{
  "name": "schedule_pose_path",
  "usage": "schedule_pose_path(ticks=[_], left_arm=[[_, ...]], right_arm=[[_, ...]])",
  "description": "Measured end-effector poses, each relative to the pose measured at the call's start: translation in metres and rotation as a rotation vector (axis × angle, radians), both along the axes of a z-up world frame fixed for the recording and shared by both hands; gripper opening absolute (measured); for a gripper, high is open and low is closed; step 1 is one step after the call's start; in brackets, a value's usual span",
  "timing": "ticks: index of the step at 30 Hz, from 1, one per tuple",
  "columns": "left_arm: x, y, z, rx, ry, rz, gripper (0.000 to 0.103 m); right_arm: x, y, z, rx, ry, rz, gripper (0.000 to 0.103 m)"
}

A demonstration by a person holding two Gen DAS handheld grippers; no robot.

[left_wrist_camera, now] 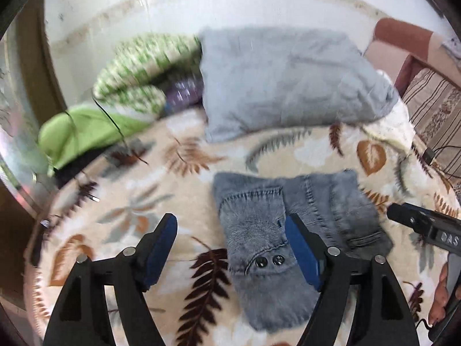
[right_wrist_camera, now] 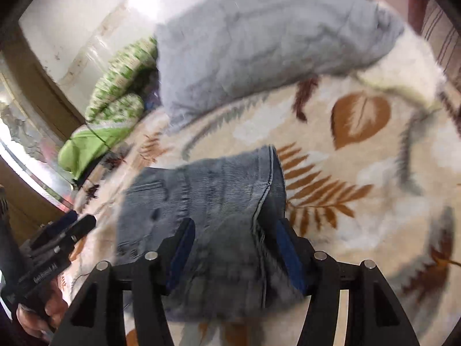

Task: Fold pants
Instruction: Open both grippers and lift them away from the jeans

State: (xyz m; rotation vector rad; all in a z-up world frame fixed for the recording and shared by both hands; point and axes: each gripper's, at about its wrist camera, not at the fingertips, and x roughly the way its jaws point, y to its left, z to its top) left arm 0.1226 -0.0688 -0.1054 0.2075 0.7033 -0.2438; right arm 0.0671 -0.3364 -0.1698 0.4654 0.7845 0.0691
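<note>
From the left wrist view, the left gripper [left_wrist_camera: 230,242] hangs with its jaws spread wide, grasping nothing. The folded pants [left_wrist_camera: 288,245] lie below on the leaf-patterned blanket [left_wrist_camera: 161,184], and the right-hand blue pad shows in front of the denim without pressing it. The right gripper [left_wrist_camera: 403,216] juts in at the right edge. A grey pillow [left_wrist_camera: 288,80] lies beyond.

From the right wrist view, the right gripper [right_wrist_camera: 233,239] has its jaws parted, with the pants [right_wrist_camera: 213,201] between and below them; the picture is blurred, yet no pad appears to clamp the cloth. The left gripper [right_wrist_camera: 77,222] shows at lower left, held by a hand [right_wrist_camera: 43,311].
</note>
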Motion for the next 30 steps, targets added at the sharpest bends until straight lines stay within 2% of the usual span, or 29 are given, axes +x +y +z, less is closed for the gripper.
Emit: schedule_pose_path(ticks=[9,14,16,19,23,30], left_arm=[[-0.081,0.01,0.069,0.009,-0.146,0.028,0.082],[-0.12,0.028,0.093,-0.005,-0.221,0.061,0.095],[-0.135,0.034,0.1,0.004,-0.26,0.081,0.101],[-0.155,0.042,0.108,0.016,-0.317,0.098,0.102],[-0.167,0.054,0.114,-0.009,-0.31,0.108,0.102],[-0.174,0.064,0.112,-0.031,-0.294,0.124,0.102]], right_arm=[[-0.103,0.023,0.087,-0.088,-0.182,0.015,0.068],[-0.146,0.033,0.118,-0.138,-0.245,-0.014,0.069],[-0.157,0.04,0.125,-0.169,-0.264,-0.025,0.073],[-0.171,0.051,0.132,-0.231,-0.273,-0.032,0.075],[-0.179,0.063,0.134,-0.293,-0.271,-0.049,0.075],[-0.187,0.079,0.134,-0.318,-0.281,-0.037,0.075]])
